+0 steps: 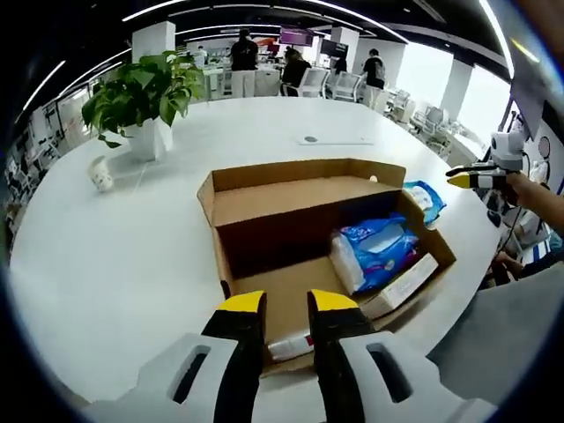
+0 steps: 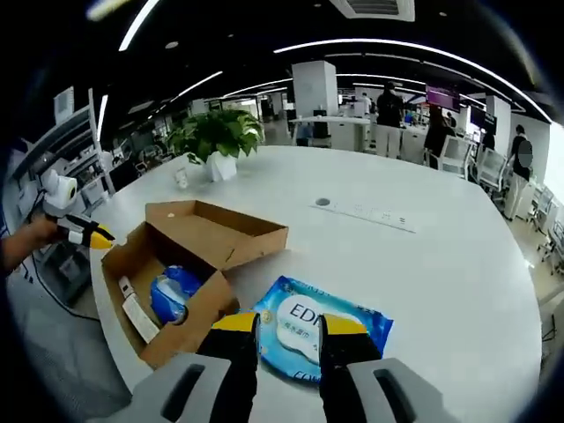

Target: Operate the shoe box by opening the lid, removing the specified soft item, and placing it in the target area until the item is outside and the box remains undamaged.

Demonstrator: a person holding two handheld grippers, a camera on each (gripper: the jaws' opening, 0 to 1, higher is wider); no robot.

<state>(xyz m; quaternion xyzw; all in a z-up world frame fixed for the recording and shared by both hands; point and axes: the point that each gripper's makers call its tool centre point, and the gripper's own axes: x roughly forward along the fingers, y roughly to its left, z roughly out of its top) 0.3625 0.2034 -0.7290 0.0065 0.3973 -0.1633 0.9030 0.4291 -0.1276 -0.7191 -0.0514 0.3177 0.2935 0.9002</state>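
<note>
The cardboard shoe box (image 1: 291,198) lies open on the white round table, its lid folded back. Inside it are a blue-and-white soft pack (image 1: 379,251) and a flat white item (image 1: 401,286). My left gripper (image 1: 288,304) hovers over the box's near edge, jaws slightly apart with nothing between them. A blue wipes pack (image 2: 322,326) lies flat on the table beside the box (image 2: 220,229), and is visible past the box's far corner as the wipes pack (image 1: 426,201). My right gripper (image 2: 289,323) is just above that pack, open and holding nothing. The right gripper (image 1: 467,179) also appears at the table's edge.
A potted plant (image 1: 145,97) and a small white object (image 1: 101,174) stand at the far side of the table. A flat socket plate (image 2: 361,211) is set in the tabletop. Several people and chairs are far behind. The table edge (image 1: 458,291) runs close by the box.
</note>
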